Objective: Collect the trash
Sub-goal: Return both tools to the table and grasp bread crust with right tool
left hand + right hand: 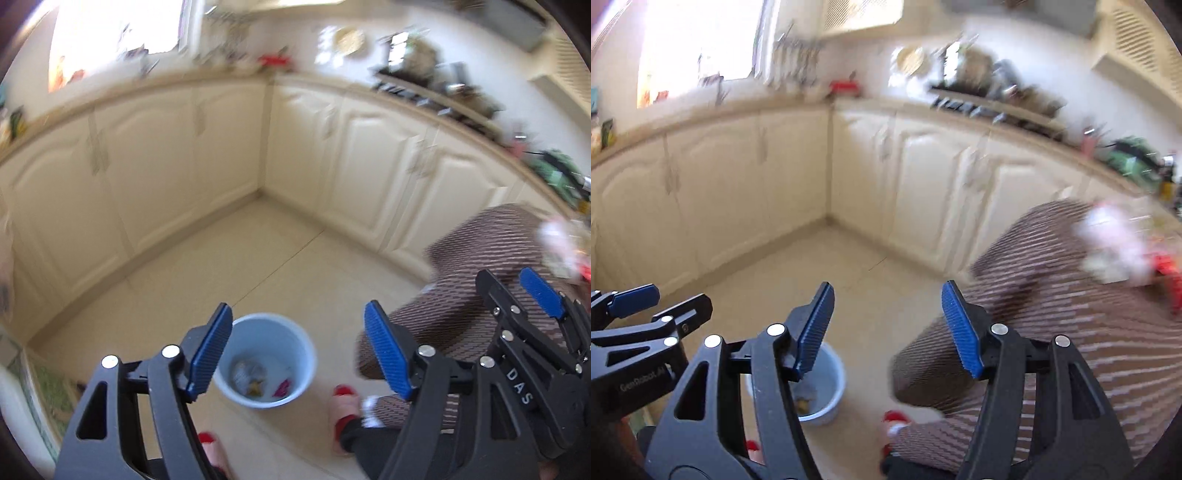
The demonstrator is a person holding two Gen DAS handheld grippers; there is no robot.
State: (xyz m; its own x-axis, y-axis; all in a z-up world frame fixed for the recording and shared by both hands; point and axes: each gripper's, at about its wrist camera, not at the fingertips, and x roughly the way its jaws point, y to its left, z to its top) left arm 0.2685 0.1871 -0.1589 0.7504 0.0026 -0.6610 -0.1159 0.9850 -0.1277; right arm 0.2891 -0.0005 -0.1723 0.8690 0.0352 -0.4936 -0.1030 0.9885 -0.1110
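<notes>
A light blue bin [266,360] stands on the cream tiled floor, with crumpled grey paper, a yellowish scrap and a pink scrap at its bottom. My left gripper [299,354] hovers high above it, open, nothing between its blue pads. In the right wrist view the bin [827,391] shows low down, partly hidden behind the left finger of my right gripper [888,328], which is open and empty too. The right gripper [517,291] appears at the right edge of the left wrist view, the left gripper [661,302] at the left edge of the right one.
A person's leg in brown striped trousers [461,295] and feet in red slippers [345,402] are just right of the bin. Cream cabinets [184,158] line the corner behind, under a cluttered countertop [1015,107]. A green patterned mat [48,387] lies at the left.
</notes>
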